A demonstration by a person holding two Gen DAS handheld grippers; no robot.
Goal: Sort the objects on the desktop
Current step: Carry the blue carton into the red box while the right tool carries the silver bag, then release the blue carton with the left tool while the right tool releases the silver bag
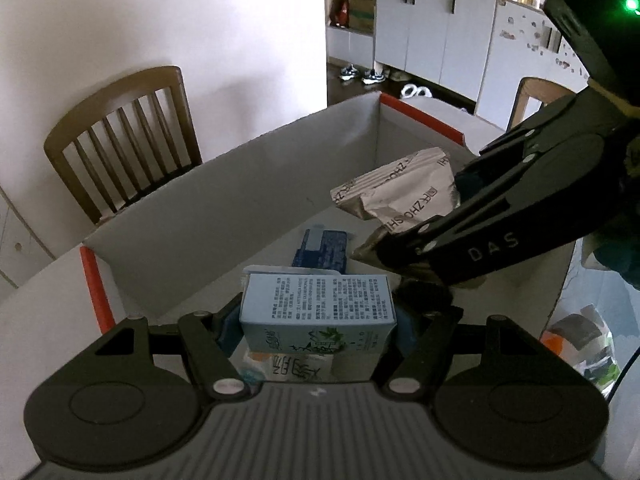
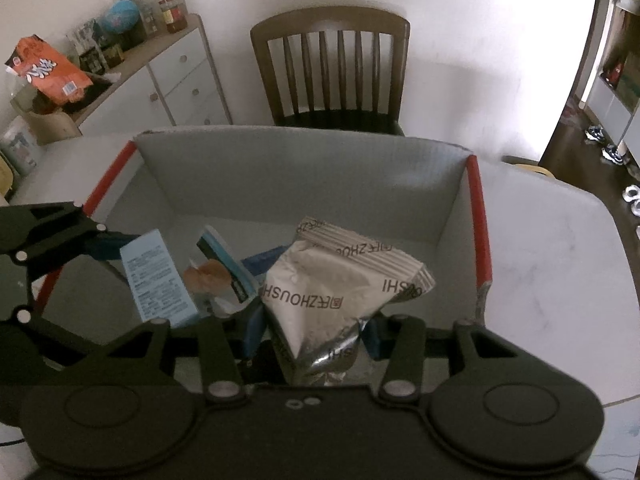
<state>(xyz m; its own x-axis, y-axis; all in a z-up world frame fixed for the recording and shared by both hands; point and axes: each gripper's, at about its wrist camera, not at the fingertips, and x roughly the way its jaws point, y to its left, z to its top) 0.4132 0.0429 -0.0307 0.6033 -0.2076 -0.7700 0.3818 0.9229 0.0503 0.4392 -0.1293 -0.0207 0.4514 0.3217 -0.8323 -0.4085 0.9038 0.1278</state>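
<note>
My left gripper (image 1: pixel 318 322) is shut on a light blue carton (image 1: pixel 316 308) and holds it over the open white box (image 1: pixel 224 200) with red corner edges. The carton also shows in the right wrist view (image 2: pixel 158 280), held by the left gripper at the left. My right gripper (image 2: pixel 316 336) is shut on a silver snack packet (image 2: pixel 340 284) above the box (image 2: pixel 400 184). The packet (image 1: pixel 404 196) and the right gripper (image 1: pixel 400 252) also show in the left wrist view, at the right. A dark blue packet (image 1: pixel 322 250) and a snack bag (image 2: pixel 224 276) lie inside the box.
A wooden chair (image 2: pixel 332 68) stands behind the box against the wall. The box sits on a white table (image 2: pixel 560 248). A sideboard (image 2: pixel 152 76) with a globe, jars and an orange bag stands at the left.
</note>
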